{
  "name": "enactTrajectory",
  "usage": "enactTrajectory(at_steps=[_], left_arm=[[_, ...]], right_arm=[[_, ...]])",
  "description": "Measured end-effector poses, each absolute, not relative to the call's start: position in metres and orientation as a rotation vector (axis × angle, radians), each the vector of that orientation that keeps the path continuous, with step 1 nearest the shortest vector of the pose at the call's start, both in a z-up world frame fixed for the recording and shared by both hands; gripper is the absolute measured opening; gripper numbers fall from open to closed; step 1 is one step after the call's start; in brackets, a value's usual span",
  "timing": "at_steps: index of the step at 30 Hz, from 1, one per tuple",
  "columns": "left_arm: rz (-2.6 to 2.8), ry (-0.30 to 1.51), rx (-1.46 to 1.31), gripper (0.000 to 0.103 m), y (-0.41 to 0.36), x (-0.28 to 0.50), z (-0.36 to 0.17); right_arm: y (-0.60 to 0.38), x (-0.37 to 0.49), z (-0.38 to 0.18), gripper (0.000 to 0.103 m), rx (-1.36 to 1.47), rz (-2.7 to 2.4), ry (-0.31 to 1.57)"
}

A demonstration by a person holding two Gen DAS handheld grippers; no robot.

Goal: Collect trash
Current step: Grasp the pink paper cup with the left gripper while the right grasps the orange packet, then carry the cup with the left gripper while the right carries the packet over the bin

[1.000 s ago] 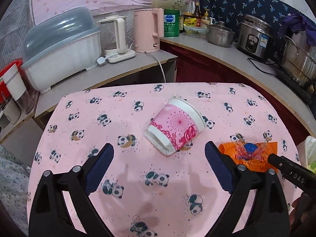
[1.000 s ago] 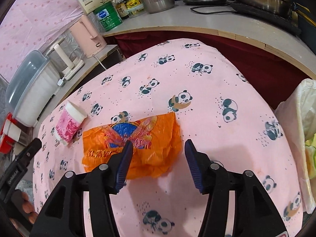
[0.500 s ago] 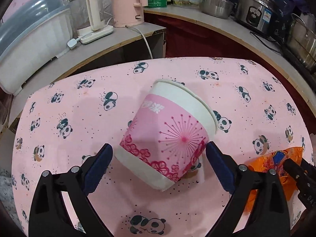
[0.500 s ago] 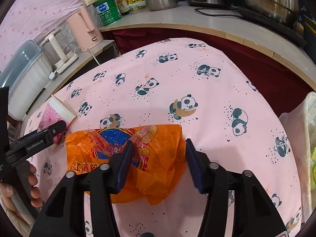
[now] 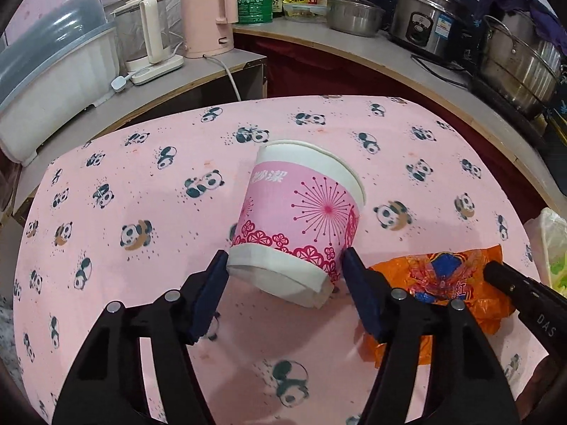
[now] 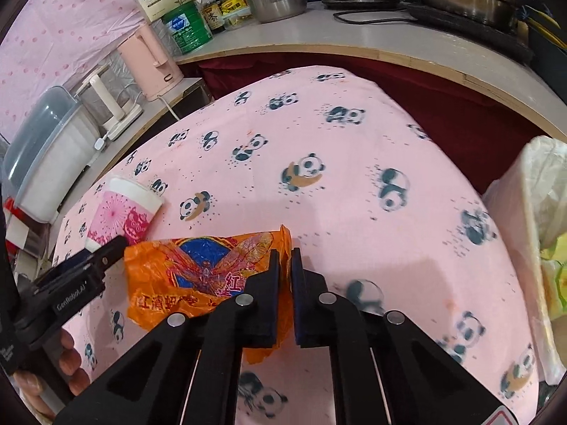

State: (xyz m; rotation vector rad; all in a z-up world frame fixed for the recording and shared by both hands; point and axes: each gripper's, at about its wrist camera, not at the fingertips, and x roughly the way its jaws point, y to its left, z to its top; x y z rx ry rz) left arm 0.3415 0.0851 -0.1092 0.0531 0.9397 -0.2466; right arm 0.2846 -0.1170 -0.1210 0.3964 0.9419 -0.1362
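Observation:
A pink and white paper cup (image 5: pixel 301 219) lies tilted on the panda tablecloth (image 5: pixel 141 184). My left gripper (image 5: pixel 283 276) is shut on the cup's base, one pad on each side. The cup also shows in the right wrist view (image 6: pixel 122 212). An orange plastic wrapper (image 6: pixel 198 276) with a blue dragonfly print lies on the cloth. My right gripper (image 6: pixel 285 265) is shut on the wrapper's right edge. The wrapper also shows at the right in the left wrist view (image 5: pixel 450 283).
A white trash bag (image 6: pixel 531 219) stands at the table's right edge. Behind the table, a counter (image 5: pixel 354 46) holds a pink kettle (image 5: pixel 209 10), a green tin, pots and a rice cooker (image 5: pixel 428 24). A covered dish rack (image 5: pixel 53 81) stands at the left.
My left gripper moved forward and closed on the cup's base. My right gripper closed on the orange wrapper's right edge.

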Motion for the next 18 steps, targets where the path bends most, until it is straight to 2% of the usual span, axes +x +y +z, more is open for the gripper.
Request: enactTrajectory(at_steps=[10, 18], left_arm=[[-0.306, 0.982, 0.015, 0.062, 0.058, 0.26, -0.113], [-0.336, 0.958, -0.007, 0.062, 0.037, 0.228, -0.087]], right_arm=[[-0.166, 0.216, -0.111, 0.006, 0.442, -0.218, 0.916], [-0.188, 0.183, -0.09, 0.006, 0.465, -0.231, 0.86]])
